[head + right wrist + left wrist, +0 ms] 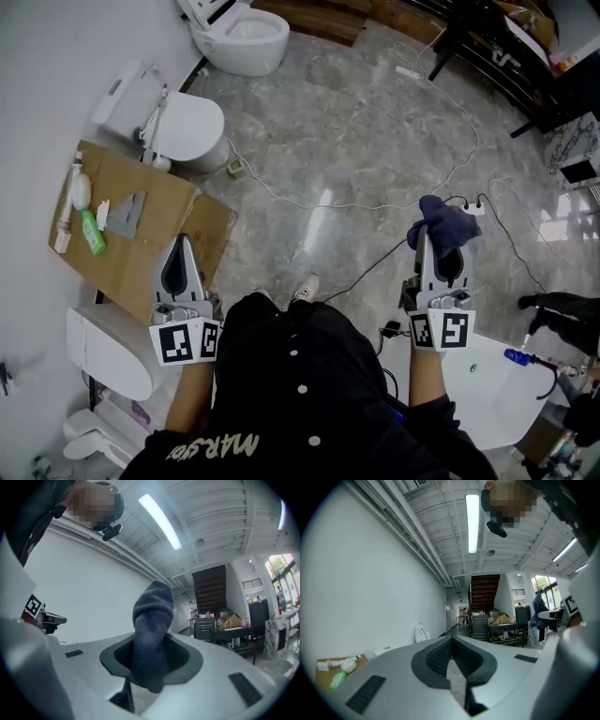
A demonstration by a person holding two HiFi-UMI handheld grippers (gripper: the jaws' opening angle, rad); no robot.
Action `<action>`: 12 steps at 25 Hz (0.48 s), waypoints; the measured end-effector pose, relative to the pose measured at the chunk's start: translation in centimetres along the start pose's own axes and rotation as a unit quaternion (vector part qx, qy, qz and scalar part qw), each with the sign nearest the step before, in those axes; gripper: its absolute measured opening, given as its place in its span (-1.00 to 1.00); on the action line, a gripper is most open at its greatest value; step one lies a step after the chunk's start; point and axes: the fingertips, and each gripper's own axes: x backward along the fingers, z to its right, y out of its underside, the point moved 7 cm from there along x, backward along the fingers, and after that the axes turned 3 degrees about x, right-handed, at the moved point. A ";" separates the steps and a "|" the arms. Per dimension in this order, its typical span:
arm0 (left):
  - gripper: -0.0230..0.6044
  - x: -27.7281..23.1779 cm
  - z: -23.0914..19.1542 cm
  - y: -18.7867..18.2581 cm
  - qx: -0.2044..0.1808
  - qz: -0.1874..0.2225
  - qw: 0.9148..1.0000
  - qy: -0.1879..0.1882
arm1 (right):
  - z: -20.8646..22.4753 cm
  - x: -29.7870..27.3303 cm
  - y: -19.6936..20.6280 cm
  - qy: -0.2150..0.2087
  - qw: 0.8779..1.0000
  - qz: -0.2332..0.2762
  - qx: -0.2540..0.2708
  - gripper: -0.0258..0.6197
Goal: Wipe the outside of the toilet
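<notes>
Running down the frame's left edge, a white wall (37, 56) meets a grey marble floor (356, 122). The toilet (183, 127) stands at upper left, just above a cardboard sheet (159, 234) bearing a green bottle (91, 232). At lower left, the left gripper (183, 246) has its jaws pressed together. At right, the right gripper (429, 246) pinches a dark blue cloth (442, 223).
</notes>
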 end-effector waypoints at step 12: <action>-0.90 -3.1 0.3 1.1 0.002 -0.022 1.000 0.002 | 0.3 -3.4 1.8 -0.014 0.999 -0.028 0.013 -0.51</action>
